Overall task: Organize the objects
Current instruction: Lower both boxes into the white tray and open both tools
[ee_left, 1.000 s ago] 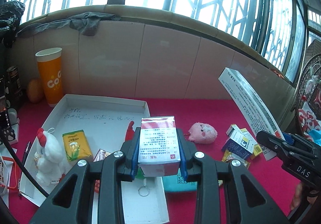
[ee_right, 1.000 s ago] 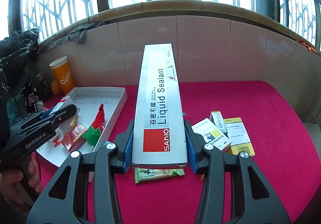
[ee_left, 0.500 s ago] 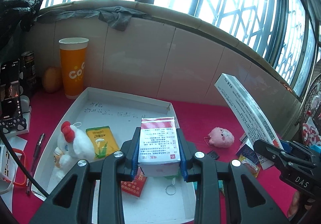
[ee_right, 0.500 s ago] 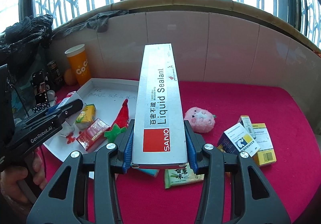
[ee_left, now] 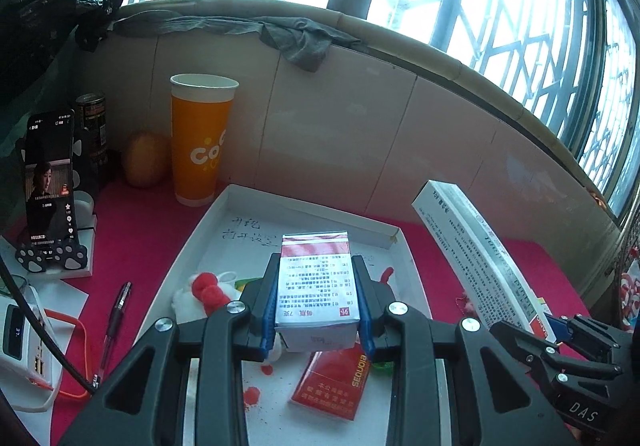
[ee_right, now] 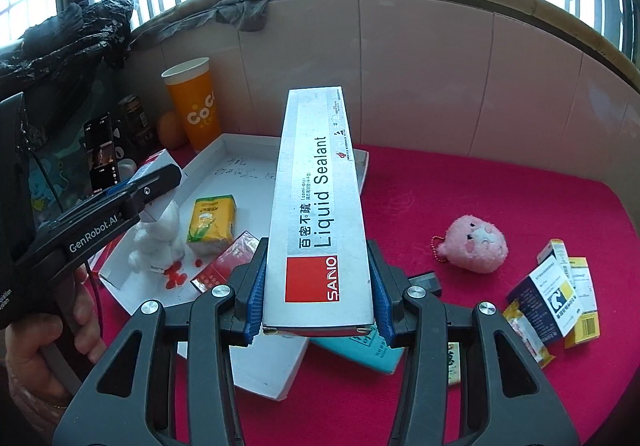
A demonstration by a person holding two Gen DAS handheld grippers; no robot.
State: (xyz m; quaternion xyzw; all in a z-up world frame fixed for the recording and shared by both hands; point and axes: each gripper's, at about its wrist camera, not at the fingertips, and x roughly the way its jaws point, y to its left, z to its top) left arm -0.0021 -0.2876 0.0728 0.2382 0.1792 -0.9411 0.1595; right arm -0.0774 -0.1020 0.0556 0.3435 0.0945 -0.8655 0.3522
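The left gripper (ee_left: 316,306) clamps a small white-and-red printed carton (ee_left: 314,282) above the shallow white cardboard tray (ee_left: 304,206), while the right gripper (ee_right: 318,296) clamps a long silver sealant box (ee_right: 320,214) over the tray's near edge.

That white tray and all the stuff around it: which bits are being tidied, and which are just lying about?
Being tidied:
white tray
Liquid Sealant box
small red-and-white carton
pink plush keychain
medicine boxes

Just lying about:
orange cup
phone
pen
grey cloth
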